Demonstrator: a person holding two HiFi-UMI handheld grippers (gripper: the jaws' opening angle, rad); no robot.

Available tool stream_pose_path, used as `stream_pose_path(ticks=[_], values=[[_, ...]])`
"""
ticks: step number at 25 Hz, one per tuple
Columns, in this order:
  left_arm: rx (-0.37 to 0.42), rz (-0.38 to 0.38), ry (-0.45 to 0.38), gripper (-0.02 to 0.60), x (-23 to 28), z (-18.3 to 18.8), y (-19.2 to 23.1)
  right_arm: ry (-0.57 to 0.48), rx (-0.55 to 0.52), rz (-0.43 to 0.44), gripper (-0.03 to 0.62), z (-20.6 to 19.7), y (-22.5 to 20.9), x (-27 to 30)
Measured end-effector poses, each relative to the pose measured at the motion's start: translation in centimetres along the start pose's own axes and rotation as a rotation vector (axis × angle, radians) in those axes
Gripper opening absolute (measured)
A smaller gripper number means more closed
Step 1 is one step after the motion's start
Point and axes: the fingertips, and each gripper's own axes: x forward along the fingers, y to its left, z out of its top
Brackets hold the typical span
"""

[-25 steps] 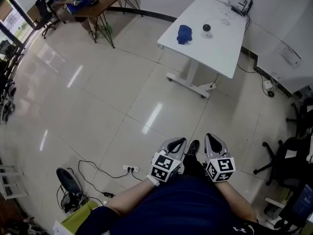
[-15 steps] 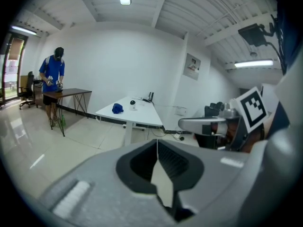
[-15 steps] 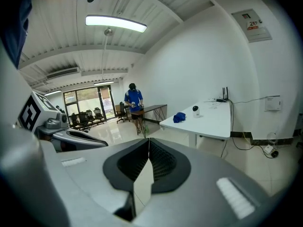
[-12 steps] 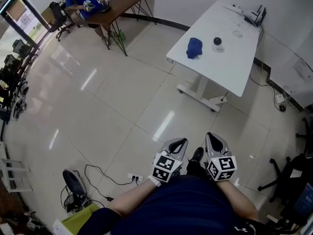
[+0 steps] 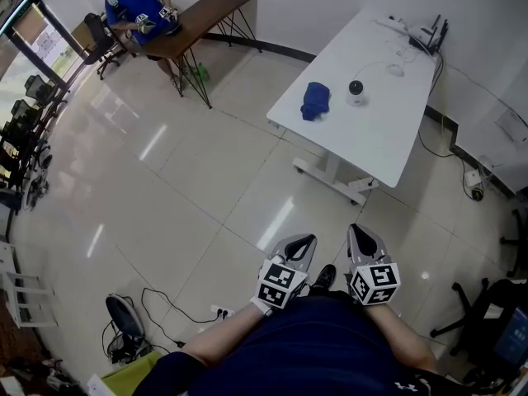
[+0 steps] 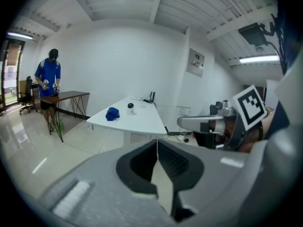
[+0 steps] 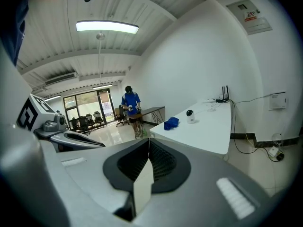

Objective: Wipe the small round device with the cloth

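A small round white device with a dark face (image 5: 355, 89) stands on the white table (image 5: 371, 130) across the room, with a crumpled blue cloth (image 5: 314, 100) just left of it. Both also show far off in the left gripper view, cloth (image 6: 112, 113) and device (image 6: 130, 107), and in the right gripper view, cloth (image 7: 171, 123) and device (image 7: 190, 114). My left gripper (image 5: 300, 240) and right gripper (image 5: 359, 231) are held side by side close to my body, over the tiled floor, well short of the table. Both are shut and empty.
A router and cables (image 5: 421, 23) lie at the table's far end. A person in blue stands at a brown desk (image 5: 194, 15) at the back left. A power strip with cords (image 5: 219, 310) lies on the floor near my feet. Office chairs (image 5: 487, 304) stand at the right.
The table with cloth and device has shifted in the head view and come somewhat nearer as I move across the floor. Both grippers keep their place before my body, shut.
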Motion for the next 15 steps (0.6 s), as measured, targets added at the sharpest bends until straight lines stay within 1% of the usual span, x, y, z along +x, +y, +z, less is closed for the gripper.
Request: stream_pose_path(ticks=[8, 11, 15], values=[[0.015, -0.016, -0.011, 0.006, 4.9, 2.3, -1.6, -0.022, 0.005, -0.018, 0.012, 2.0, -5.5, 1.0], [0.006, -0.009, -0.005, 0.006, 6.0, 2.6, -1.5, -0.01, 0.01, -0.012, 0.012, 2.2, -6.6, 1.6], [-0.01, 0.005, 0.001, 0.006, 6.6, 2.9, -0.8, 0.009, 0.017, 0.001, 0.012, 2.0, -6.8, 2.7]])
